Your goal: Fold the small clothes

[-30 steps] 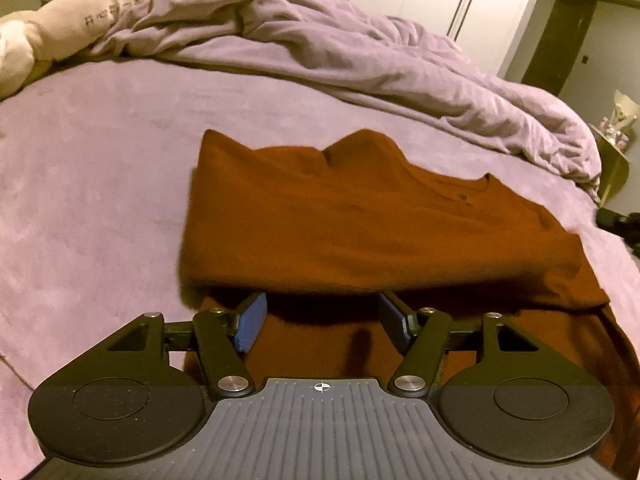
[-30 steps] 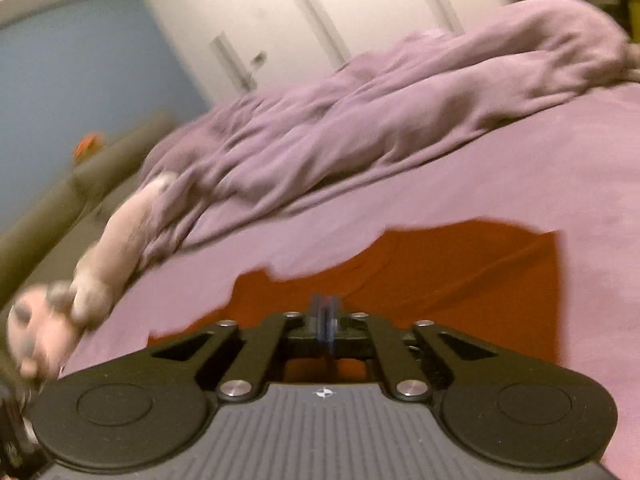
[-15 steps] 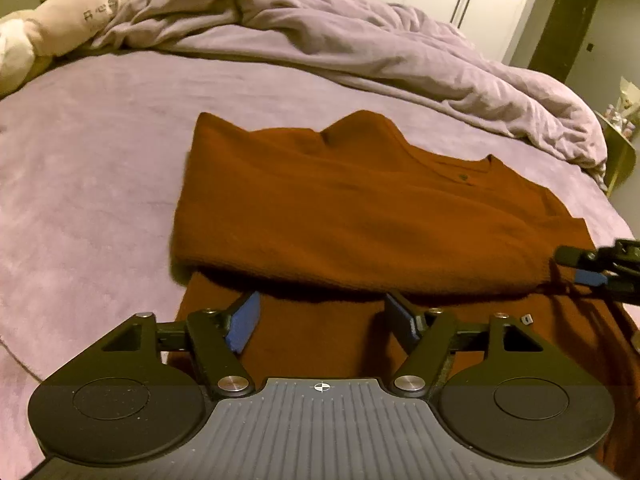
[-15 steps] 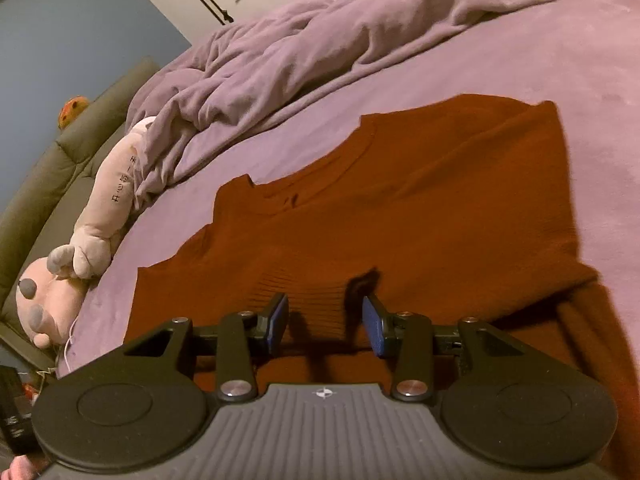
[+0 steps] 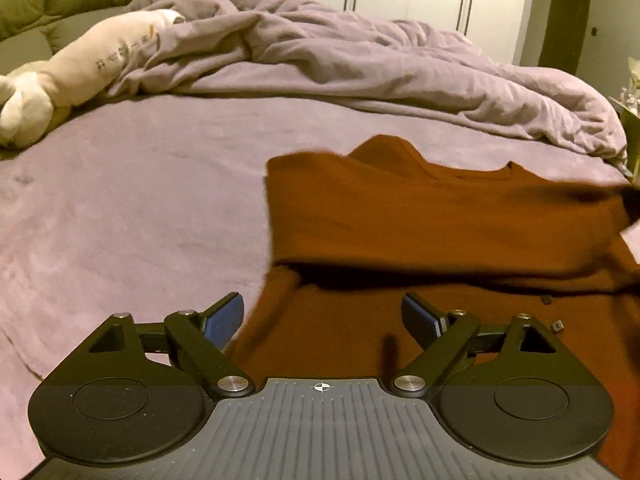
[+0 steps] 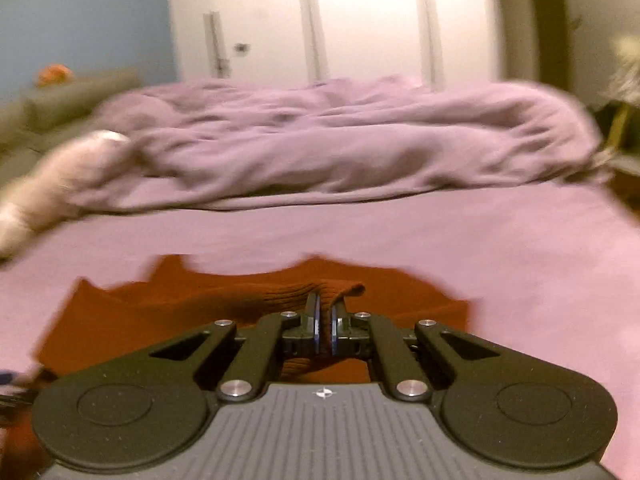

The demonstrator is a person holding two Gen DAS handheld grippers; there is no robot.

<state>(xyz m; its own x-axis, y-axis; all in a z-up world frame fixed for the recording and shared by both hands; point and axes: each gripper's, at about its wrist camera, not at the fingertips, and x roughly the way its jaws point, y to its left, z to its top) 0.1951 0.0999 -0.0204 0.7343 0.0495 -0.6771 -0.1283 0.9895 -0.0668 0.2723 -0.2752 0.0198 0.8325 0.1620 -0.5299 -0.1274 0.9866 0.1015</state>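
On the purple bed [image 5: 120,200], left gripper [image 5: 322,316] gapes wide, just opening; right gripper [image 6: 325,320] pinches the rust sweater [image 5: 440,220].

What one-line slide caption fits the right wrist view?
Right gripper pinches the ribbed hem of a rust sweater on a purple bed.

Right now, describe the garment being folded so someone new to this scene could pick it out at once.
Start at the bed, covered by a lilac sheet with a rumpled duvet bunched along its far side. On the bare sheet nearer the cameras lies the sweater, partly folded over itself. It is the only rust-brown thing there; the plush toy by the duvet is cream.
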